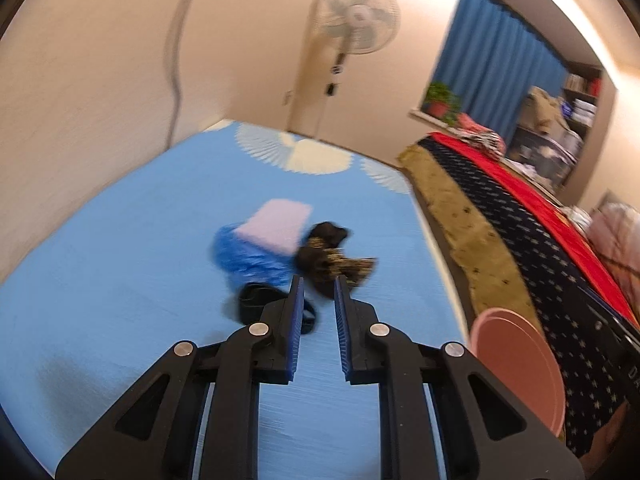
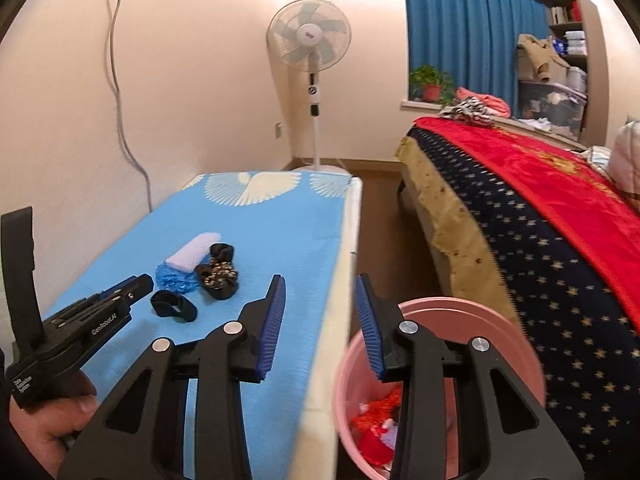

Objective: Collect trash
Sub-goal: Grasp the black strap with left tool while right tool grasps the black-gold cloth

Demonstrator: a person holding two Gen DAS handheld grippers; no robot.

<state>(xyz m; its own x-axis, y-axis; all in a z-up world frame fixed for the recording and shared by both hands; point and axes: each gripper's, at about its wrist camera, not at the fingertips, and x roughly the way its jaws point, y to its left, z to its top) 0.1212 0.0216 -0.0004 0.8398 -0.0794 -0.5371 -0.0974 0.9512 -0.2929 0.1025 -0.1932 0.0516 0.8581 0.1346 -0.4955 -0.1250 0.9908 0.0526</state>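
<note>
Left tool (image 1: pixel 318 284) hovers part-open, empty, over scraps (image 1: pixel 332 260) on the blue tabletop (image 1: pixel 120 240). Right tool (image 2: pixel 320 284) gapes wide, empty, above the pink bin (image 2: pixel 520 344).

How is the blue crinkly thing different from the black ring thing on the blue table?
The blue crinkly thing is bright blue and bunched up; the black ring is dark and forms an open loop. The blue one touches the pale purple sponge; the black one lies apart, nearer the left tool. Both rest on the blue cloth, not yet in the pink bin.
</note>
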